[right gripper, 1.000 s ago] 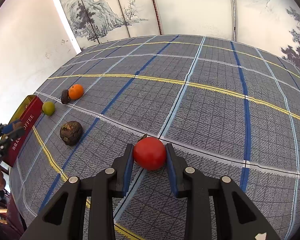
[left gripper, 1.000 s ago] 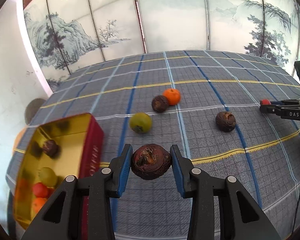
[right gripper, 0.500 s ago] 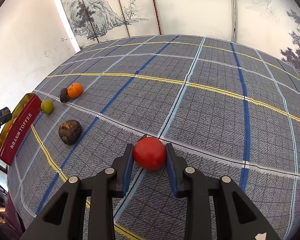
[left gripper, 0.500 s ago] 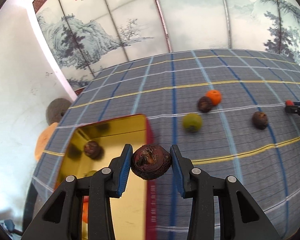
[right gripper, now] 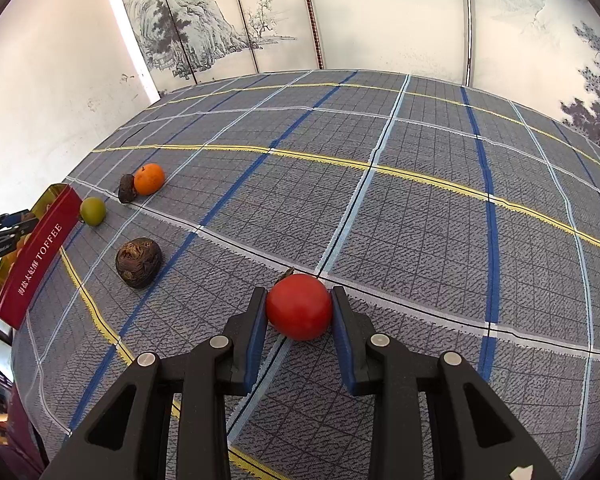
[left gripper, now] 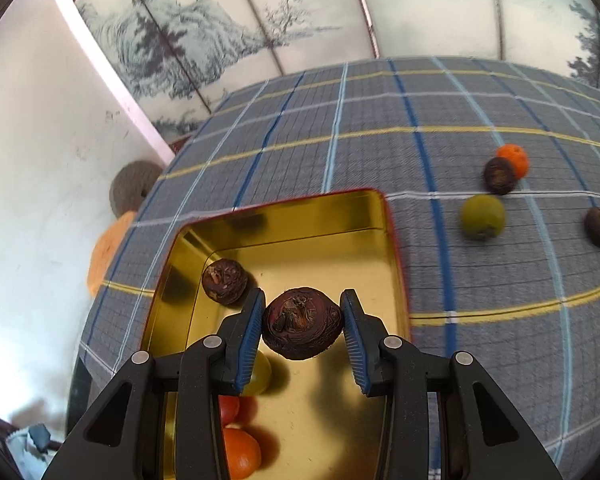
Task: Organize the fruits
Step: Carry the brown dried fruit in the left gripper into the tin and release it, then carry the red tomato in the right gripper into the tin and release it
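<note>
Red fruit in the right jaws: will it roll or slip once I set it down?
The red fruit looks round and glossy, so it would probably roll on the flat cloth. The pads touch only its sides; it may slip if tilted.

Glossy gold metal tin (left gripper: 284,216) on matt woven plaid cloth (left gripper: 380,152).

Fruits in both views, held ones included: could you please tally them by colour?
dark brown fruits: 4
orange fruits: 2
green fruits: 2
red fruits: 2
total: 10
</note>
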A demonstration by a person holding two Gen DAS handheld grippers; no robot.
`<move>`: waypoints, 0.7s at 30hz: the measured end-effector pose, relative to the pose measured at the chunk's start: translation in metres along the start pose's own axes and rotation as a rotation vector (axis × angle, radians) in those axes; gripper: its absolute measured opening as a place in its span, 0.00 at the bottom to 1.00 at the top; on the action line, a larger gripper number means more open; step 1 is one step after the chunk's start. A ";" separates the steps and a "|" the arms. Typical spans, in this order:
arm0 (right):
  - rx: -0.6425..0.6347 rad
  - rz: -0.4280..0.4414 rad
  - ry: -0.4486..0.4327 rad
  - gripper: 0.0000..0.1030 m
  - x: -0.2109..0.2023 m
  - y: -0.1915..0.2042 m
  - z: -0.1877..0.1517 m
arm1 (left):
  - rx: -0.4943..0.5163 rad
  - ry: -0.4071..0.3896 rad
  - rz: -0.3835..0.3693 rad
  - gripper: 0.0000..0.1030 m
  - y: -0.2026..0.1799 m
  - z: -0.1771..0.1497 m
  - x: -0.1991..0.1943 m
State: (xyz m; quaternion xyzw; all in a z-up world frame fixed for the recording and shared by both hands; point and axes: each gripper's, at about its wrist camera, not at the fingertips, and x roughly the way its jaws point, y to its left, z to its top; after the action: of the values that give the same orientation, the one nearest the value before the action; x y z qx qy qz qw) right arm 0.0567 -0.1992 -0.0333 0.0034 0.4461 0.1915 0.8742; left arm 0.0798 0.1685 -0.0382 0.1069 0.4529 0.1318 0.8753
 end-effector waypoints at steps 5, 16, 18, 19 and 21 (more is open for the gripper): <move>0.000 0.000 0.000 0.28 0.000 0.000 0.000 | -0.042 0.077 -0.010 0.39 0.009 0.008 0.018; -0.010 -0.016 -0.001 0.28 -0.001 0.001 -0.001 | -0.113 0.015 0.011 0.61 0.021 0.001 -0.008; -0.008 -0.019 -0.005 0.28 -0.002 0.001 -0.002 | -0.143 -0.002 0.006 0.61 0.025 -0.005 -0.018; -0.004 -0.021 -0.007 0.28 -0.004 0.001 -0.004 | -0.164 -0.008 0.001 0.61 0.027 -0.009 -0.024; 0.002 -0.021 -0.011 0.28 -0.008 0.001 -0.005 | -0.218 -0.032 -0.026 0.61 0.034 -0.020 -0.038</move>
State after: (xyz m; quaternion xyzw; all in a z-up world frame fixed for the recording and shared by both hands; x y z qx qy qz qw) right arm 0.0478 -0.2016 -0.0298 0.0006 0.4414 0.1819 0.8787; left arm 0.0376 0.1898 -0.0099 0.0073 0.4231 0.1674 0.8904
